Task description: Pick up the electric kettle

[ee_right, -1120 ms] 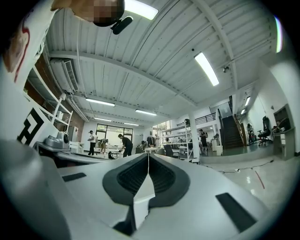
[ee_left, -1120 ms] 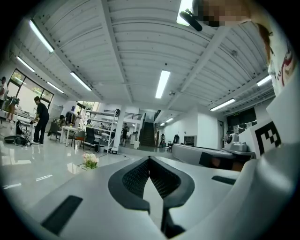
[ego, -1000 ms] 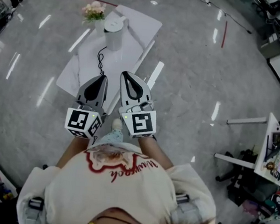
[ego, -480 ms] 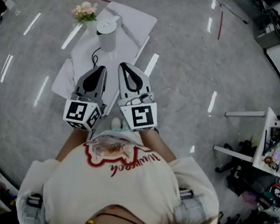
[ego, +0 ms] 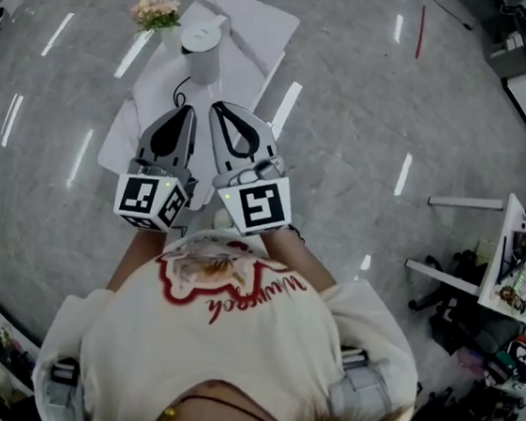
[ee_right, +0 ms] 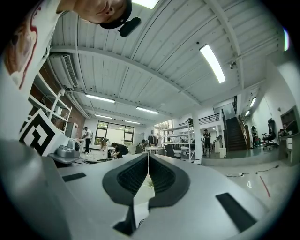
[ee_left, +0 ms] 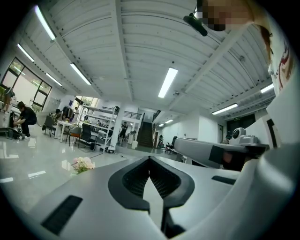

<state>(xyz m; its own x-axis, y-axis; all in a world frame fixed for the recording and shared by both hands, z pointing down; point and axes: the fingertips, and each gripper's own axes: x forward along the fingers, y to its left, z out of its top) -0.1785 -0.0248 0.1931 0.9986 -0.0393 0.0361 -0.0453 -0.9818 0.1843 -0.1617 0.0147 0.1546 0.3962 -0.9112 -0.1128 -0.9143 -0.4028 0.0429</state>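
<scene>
The two grippers are held level, side by side, close to the person's chest. The left gripper point(ego: 184, 111) is seen with its jaws brought together and nothing between them. The right gripper point(ego: 221, 108) is likewise closed and empty. Just beyond their tips a black cord point(ego: 178, 91) is laid on the white table point(ego: 265, 26). Further ahead, untouched, the electric kettle point(ego: 207, 43) is stood upright, with flowers point(ego: 154, 8) just to its left.
</scene>
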